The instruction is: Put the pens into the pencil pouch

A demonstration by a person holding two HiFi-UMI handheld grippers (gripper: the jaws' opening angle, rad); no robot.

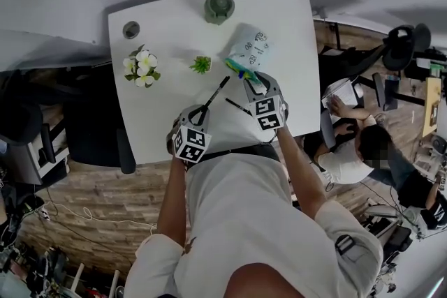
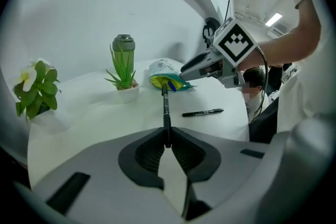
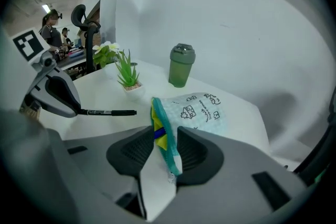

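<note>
White tabletop (image 1: 167, 122), wood floor around it, a person seated at 3 o'clock. I see a green bottle (image 1: 218, 7) at 12, flowers (image 1: 142, 68) at 10 and a small plant (image 1: 201, 65) near centre. Pencil pouch (image 1: 250, 47) lies at 1, mouth open, with yellow and blue items inside. Right tool (image 3: 163, 149) pinches its rim. Left tool (image 2: 167, 145) is clamped on a black pen (image 2: 166, 110). A second pen (image 1: 237, 106) lies between the tools.

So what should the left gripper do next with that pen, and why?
Probably ease the pen forward, tip first, into the pencil pouch: the left gripper clamps it aimed at the open mouth, whose rim the right gripper grips.
</note>
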